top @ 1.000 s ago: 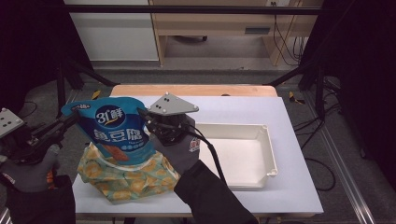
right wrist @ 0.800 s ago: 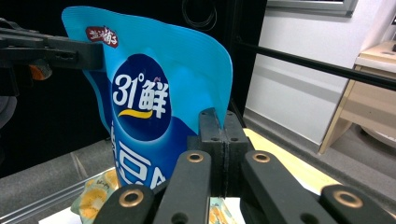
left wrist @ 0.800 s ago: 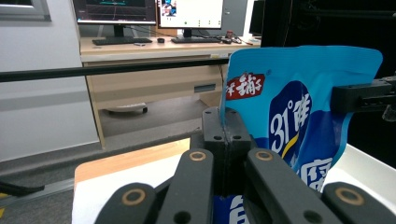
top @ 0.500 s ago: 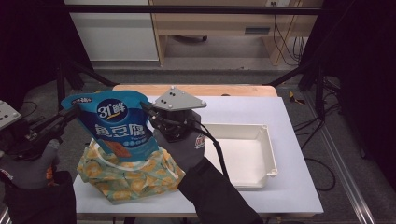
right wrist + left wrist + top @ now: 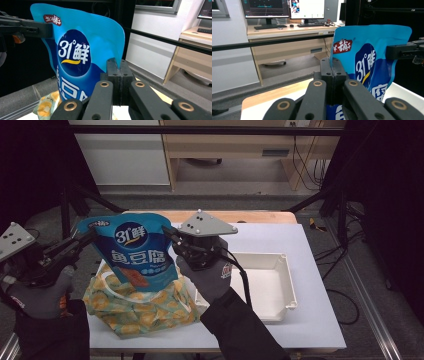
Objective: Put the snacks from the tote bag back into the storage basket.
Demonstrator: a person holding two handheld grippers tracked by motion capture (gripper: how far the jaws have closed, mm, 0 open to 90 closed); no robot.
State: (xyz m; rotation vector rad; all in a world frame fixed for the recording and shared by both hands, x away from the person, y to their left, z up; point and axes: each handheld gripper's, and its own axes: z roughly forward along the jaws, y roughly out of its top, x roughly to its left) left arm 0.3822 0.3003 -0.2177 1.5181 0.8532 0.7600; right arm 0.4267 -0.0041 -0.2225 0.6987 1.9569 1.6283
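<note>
A blue pouch [image 5: 134,251] with white lettering hangs upright in the left-centre of the high view, held in the air between two grippers above a yellow patterned cloth bag [image 5: 137,307] that lies on the white table [image 5: 320,320]. The left gripper [image 5: 89,238] comes in from the left edge of that frame, and its jaws are pressed together on the pouch's upper left edge; in the left gripper view the two black jaws meet at the centre with the blue edge of the pouch [image 5: 367,65] caught between them. The right gripper [image 5: 170,234], with a grey three-cornered plate on top, sits at the centre of the high view, and its jaws are pinched on the pouch's upper right edge; in the right gripper view the closed jaws grip the pouch [image 5: 82,57] at its right side, while the left gripper [image 5: 49,30] clamps its far corner at the upper left. A white tray [image 5: 285,280] rests on the table to the right of the bag, near the right hand [image 5: 210,277].
</note>
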